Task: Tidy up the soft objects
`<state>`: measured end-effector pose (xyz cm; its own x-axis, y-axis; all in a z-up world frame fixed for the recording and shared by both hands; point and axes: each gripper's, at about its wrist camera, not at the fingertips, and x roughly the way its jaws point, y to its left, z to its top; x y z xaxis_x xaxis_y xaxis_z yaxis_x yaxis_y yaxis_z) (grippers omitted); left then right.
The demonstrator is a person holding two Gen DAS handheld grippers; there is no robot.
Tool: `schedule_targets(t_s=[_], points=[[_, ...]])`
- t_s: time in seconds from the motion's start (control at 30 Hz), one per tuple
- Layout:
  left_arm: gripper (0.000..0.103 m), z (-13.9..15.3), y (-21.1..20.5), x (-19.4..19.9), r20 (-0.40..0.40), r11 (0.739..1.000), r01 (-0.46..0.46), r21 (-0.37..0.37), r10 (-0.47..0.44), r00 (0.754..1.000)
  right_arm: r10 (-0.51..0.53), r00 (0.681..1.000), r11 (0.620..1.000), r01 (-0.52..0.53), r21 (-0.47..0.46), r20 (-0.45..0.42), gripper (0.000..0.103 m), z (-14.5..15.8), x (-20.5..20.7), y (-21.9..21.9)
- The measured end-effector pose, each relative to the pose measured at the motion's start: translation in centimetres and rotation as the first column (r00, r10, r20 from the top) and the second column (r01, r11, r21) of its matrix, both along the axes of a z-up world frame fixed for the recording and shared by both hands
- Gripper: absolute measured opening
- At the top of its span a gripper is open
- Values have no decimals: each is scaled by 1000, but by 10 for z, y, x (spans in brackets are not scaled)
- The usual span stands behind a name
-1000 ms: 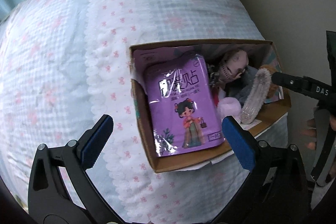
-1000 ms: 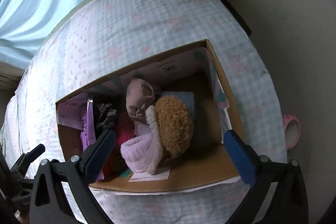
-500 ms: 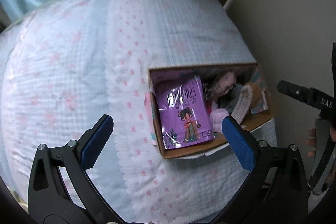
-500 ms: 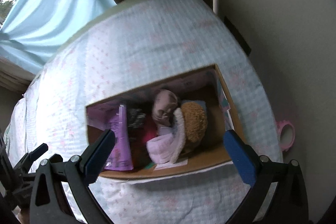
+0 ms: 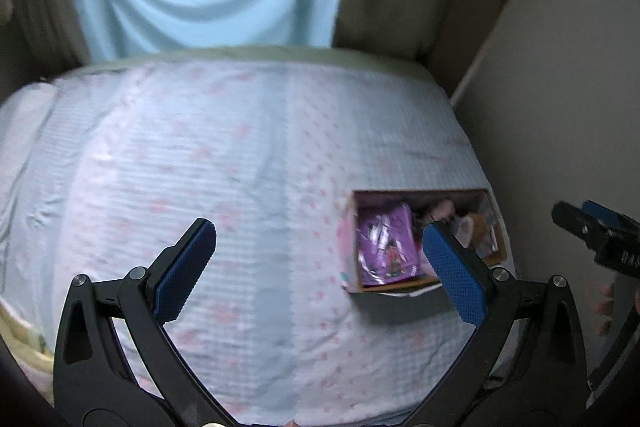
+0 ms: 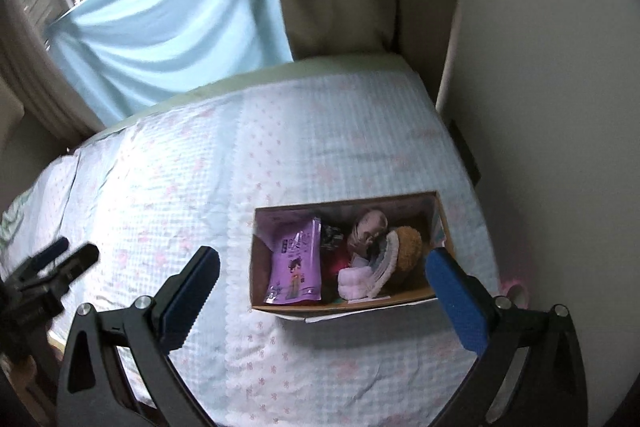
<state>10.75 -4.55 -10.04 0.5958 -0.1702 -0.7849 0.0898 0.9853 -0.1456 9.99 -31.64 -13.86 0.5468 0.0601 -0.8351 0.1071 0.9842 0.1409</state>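
Hovering over a bed (image 5: 224, 163), both grippers stand wide with nothing between their blue pads

Left wrist view: the left gripper (image 5: 320, 269) is spread wide and empty above the pale flowered bedcover, and the cardboard box (image 5: 350, 239) lies near the right edge of the bed, beside the wall; inside it a purple packet (image 5: 386, 247) fills the left part, and soft toys in the right part are too blurred to tell apart. Right wrist view: the right gripper (image 6: 322, 287) is also wide and empty over the same box (image 6: 256, 267), where the purple packet (image 6: 298, 267) leans at the left, a brown plush ball (image 6: 408, 247) sits at the right touching a pale fluffy slipper (image 6: 360, 281), and a pinkish doll head (image 6: 368, 229) lies behind them
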Motion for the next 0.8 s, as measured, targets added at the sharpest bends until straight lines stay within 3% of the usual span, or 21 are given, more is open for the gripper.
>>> schedule_targets(t_s=[0.3, 0.8], points=[[103, 53, 48, -52, 130, 996, -80, 47, 74, 989, 46, 996, 995, -38, -93, 81, 103, 46, -42, 50], [103, 89, 67, -108, 270, 990, -125, 70, 101, 957, 60, 972, 987, -24, -159, 226, 103, 83, -96, 98]])
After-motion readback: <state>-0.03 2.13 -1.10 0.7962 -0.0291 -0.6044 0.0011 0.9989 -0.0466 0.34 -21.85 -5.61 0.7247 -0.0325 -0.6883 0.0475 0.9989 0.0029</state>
